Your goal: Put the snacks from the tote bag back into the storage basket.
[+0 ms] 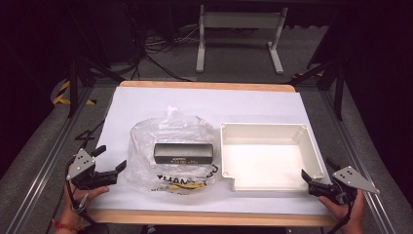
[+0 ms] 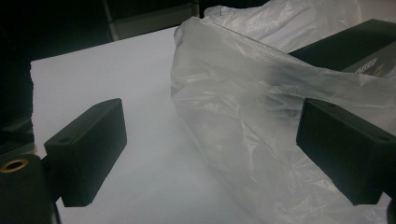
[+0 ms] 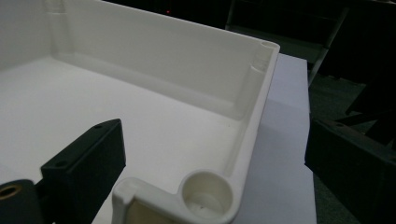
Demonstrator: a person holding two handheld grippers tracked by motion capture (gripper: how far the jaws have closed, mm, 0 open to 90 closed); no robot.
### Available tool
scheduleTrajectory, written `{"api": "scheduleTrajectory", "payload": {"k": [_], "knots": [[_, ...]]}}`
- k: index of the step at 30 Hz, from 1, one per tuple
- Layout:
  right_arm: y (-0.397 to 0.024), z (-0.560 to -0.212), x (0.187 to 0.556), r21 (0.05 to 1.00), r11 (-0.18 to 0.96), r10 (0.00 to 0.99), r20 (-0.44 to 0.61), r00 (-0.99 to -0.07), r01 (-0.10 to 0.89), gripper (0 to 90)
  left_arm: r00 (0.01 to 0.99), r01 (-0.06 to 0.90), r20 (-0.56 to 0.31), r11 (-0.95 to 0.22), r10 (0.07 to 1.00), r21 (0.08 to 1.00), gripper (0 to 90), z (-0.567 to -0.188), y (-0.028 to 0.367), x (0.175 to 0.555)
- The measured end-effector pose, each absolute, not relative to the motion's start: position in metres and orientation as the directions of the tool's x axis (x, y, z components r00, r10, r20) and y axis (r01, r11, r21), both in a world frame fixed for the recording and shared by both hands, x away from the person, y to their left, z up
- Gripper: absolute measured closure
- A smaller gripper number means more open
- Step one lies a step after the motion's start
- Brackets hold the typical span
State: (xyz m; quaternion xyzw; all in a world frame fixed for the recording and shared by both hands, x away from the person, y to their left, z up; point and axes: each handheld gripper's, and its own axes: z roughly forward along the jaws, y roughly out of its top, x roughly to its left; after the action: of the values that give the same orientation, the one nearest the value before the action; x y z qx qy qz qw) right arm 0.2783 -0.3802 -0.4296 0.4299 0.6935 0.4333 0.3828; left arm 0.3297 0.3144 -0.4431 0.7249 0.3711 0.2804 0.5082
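- We are holding the left gripper [image 1: 118, 168] low at the near left of the table [image 1: 146, 100], its jaws standing wide apart and gripping nothing, pointed at the left edge of the plastic bag [image 1: 170, 153].
- In the left gripper view, we are looking along the jaws at the bag's [image 2: 243, 93] crumpled side: one jaw is sitting over bare white table [image 2: 116, 65], the other is just in front of the film, so the opening is lined up to take a fold of plastic between them.
- The bag is lying in the middle of the table, just left of the white tray [image 1: 311, 141], with a black box [image 1: 183, 153] resting across it; through the film we cannot tell for certain whether the box is inside or on top. Yellow and black print is showing at the bag's near edge.
- We are keeping the right gripper [image 1: 308, 179] at the tray's near right corner, jaws also spread wide and empty.
- In the right gripper view, the tray's corner [image 3: 205, 196] with its round screw post is sitting between the jaws, one jaw inside over the tray floor and one outside the wall, which suggests we are readying to pinch the wall and steady the tray.
- The tray is empty, open side up, probably waiting to receive the box.
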Motion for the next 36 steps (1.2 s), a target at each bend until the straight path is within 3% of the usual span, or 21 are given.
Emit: {"api": "scheduleTrajectory", "payload": {"k": [16, 36], "knots": [[-0.379, -0.425, 0.277, 0.927, 0.261, 0.925, -0.161, -0.345, 0.267, 6.1, 0.587, 0.259, 0.042, -0.237, 0.809, 0.937, 9.7, -0.446, 0.311, 0.329], [-0.350, -0.388, 0.274, 0.923, 0.322, 0.853, -0.187, -0.487, 0.209, 12.8, 0.595, 0.264, 0.050, -0.254, 0.802, 0.930, 9.6, -0.447, 0.308, 0.329]]}}
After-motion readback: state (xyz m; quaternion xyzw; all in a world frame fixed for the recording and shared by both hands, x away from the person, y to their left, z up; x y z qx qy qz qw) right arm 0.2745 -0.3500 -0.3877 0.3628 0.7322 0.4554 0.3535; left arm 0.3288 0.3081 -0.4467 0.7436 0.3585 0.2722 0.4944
